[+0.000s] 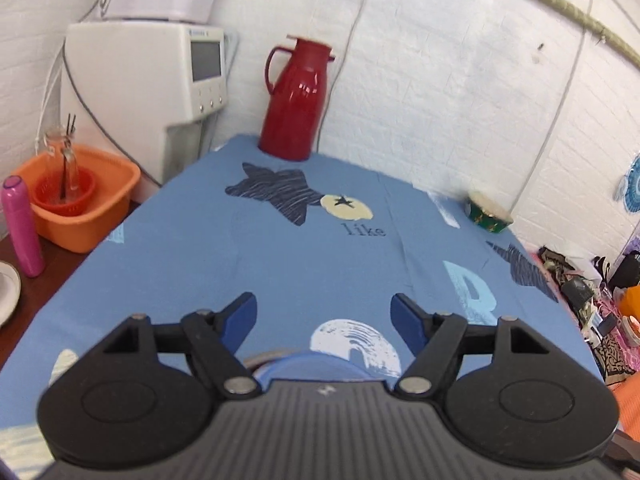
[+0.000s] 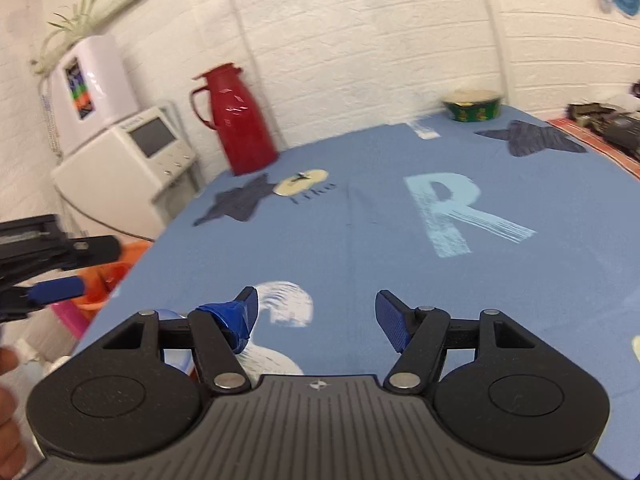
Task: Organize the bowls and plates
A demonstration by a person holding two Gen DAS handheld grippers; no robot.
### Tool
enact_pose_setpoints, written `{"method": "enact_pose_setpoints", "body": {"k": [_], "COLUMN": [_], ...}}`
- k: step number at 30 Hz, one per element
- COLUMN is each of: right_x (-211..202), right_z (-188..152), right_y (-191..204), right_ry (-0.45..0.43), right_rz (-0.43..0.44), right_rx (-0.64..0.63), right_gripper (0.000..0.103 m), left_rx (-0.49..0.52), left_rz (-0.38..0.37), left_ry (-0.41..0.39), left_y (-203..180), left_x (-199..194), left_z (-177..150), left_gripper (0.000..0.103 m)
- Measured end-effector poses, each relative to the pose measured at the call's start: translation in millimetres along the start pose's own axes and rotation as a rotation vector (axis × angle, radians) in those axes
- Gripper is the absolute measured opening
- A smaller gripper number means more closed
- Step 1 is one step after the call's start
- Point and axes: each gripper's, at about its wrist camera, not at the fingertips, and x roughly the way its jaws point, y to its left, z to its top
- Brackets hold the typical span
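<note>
Thermos (image 1: 295,100) at tablecloth (image 1: 280,264) back; green bowl (image 1: 489,213) far right.

**Even indoor light, fisheye bend, some blur**

Both views are bright and evenly lit, with soft, faint shadows. Small glare spots sit on the red thermos (image 1: 296,100). Fisheye distortion bows the brick wall (image 1: 460,80) and the blue tablecloth (image 2: 380,240) toward the dark corners. The right wrist view looks smeared, perhaps by motion; the green bowl (image 2: 472,106) is soft.
</note>
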Motion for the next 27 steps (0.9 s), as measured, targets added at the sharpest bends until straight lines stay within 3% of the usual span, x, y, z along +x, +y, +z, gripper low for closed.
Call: {"method": "enact_pose_setpoints", "body": {"k": [3,8,14,21,27], "right_x": [-9.0,-36.8,-64.6,-83.5,-90.0], "right_z": [-7.8,-20.6,-44.4,-73.4,-92.7], "right_y": [-1.6,-8.1,2.4,-2.2,-6.4], "right_ry": [0.022,0.021,0.009,0.098,0.149], "right_rz": [-0.085,-0.048,-0.084,-0.098,-0.089], "right_rx": [-0.006,0.052,-0.040,-0.060,-0.054], "right_gripper": [0.051,0.051,0.051,0.051,0.051], "left_rx": [0.116,0.210,0.246,0.305,0.297], "left_rz": [-0.024,0.016,0.054,0.072,0.065], "left_ry": [0.019,0.018,0.047,0.115,0.164], "left_y": [-21.3,-36.2,-33.5,-28.9,-24.7], "left_x": [-21.1,-50.6,-77.9,-91.4,-91.4], "left_z": [-18.8,-55.4,-98.1,-147.5,-166.3], "left_gripper": [0.074,0.075,0.076,0.076,0.076]}}
